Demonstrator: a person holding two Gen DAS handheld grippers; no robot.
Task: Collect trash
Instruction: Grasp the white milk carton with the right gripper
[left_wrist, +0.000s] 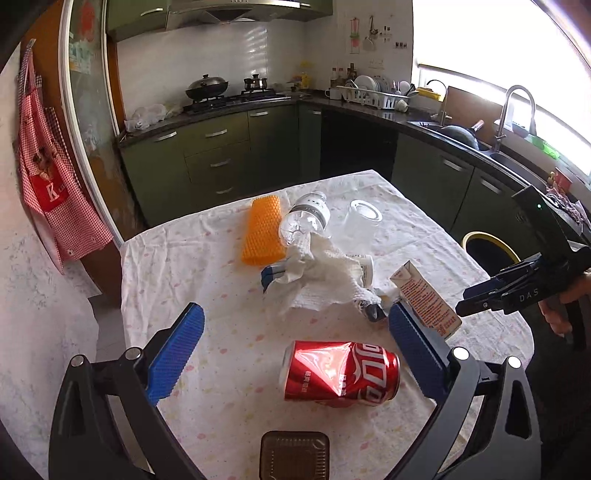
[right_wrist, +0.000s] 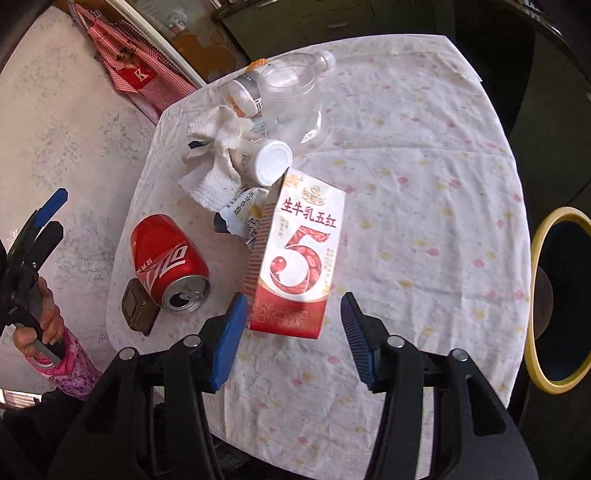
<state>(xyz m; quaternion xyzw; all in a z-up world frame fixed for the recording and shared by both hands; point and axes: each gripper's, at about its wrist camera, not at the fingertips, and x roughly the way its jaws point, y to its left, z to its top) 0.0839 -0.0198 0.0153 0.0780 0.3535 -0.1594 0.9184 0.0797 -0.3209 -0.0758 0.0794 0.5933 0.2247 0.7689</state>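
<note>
A dented red cola can (left_wrist: 340, 374) lies on its side on the table, between and just ahead of my open left gripper (left_wrist: 293, 338); it also shows in the right wrist view (right_wrist: 168, 260). A red and white milk carton (right_wrist: 297, 258) stands just ahead of my open right gripper (right_wrist: 293, 317), which is empty; the carton also shows in the left wrist view (left_wrist: 426, 299). Behind them lie a crumpled white paper towel (left_wrist: 325, 273), a small white bottle (right_wrist: 264, 160), a torn wrapper (right_wrist: 240, 212) and a clear plastic bottle (left_wrist: 304, 218).
A bin with a yellow rim (right_wrist: 557, 295) stands off the table's right edge. An orange sponge (left_wrist: 262, 230), an upturned clear glass (left_wrist: 364, 216) and a small brown tray (left_wrist: 294, 456) are on the white tablecloth (left_wrist: 221, 332). Kitchen cabinets stand behind.
</note>
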